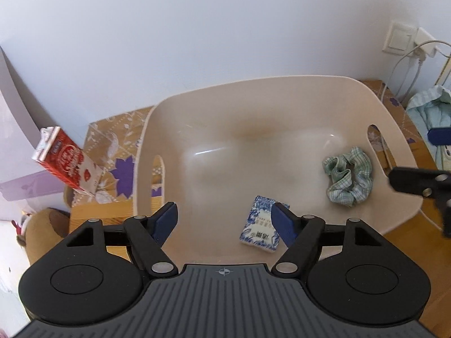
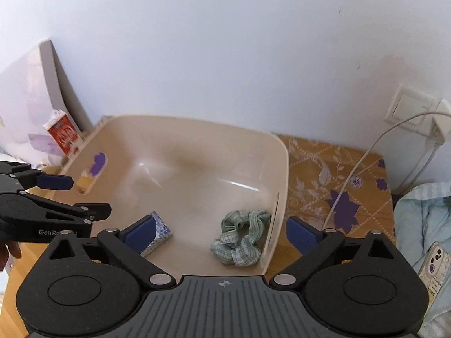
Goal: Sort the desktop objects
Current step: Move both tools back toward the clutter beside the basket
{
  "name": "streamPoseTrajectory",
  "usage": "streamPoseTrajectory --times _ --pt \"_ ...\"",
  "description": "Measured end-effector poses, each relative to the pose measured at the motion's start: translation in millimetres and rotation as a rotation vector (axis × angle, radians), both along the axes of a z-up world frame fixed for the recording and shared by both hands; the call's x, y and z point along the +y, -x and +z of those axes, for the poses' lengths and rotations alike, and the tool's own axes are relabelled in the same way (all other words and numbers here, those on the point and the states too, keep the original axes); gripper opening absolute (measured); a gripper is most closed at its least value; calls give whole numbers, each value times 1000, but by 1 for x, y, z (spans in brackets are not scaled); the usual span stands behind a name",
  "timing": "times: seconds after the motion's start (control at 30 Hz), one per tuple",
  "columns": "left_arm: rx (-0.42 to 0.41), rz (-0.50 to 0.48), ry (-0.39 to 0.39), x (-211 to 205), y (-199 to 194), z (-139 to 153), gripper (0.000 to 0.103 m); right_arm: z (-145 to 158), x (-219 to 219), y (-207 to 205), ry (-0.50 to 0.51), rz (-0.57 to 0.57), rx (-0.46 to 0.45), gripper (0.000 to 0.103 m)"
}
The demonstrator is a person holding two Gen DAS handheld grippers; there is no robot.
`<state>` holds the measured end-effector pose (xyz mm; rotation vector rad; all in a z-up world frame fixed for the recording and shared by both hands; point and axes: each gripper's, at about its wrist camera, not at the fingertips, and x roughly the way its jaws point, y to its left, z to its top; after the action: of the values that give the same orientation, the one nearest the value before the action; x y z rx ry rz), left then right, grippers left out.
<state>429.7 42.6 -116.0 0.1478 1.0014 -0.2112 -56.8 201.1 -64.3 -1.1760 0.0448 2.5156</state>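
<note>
A: Left wrist view: the left tool point(image 1: 222, 222) hangs spread and empty over the beige basket point(image 1: 296, 83). Inside lie 2 things: a blue-patterned tissue pack point(image 1: 258, 226) near, a green checked scrunchie point(image 1: 348, 180) right.

B: Right wrist view: the right tool point(image 2: 221, 233) is spread too, pinching nothing, straddling the basket's right wall.

A: So a drop-off looks finished. What's left?

B: Likely the red carton point(image 1: 66, 162), upright on the desk point(image 1: 124, 211) left of the basket. The left tool would swing left and close on it.
</note>
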Motion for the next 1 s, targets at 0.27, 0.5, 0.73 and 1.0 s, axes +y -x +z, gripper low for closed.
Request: streamPoseTrajectory --times 0.27,0.5,0.73,1.0 --pt "-33 -61 -6 28 35 20 76 7 -11 -38 3 35 41 103" --pt "-33 -71 -7 49 61 14 76 -15 -9 -70 7 24 -8 103" --pt "-12 -158 1 50 86 -2 76 -48 -9 -98 -8 24 -61 103" --pt "84 -239 -39 42 99 -41 76 -88 -21 -102 -53 74 -165 103"
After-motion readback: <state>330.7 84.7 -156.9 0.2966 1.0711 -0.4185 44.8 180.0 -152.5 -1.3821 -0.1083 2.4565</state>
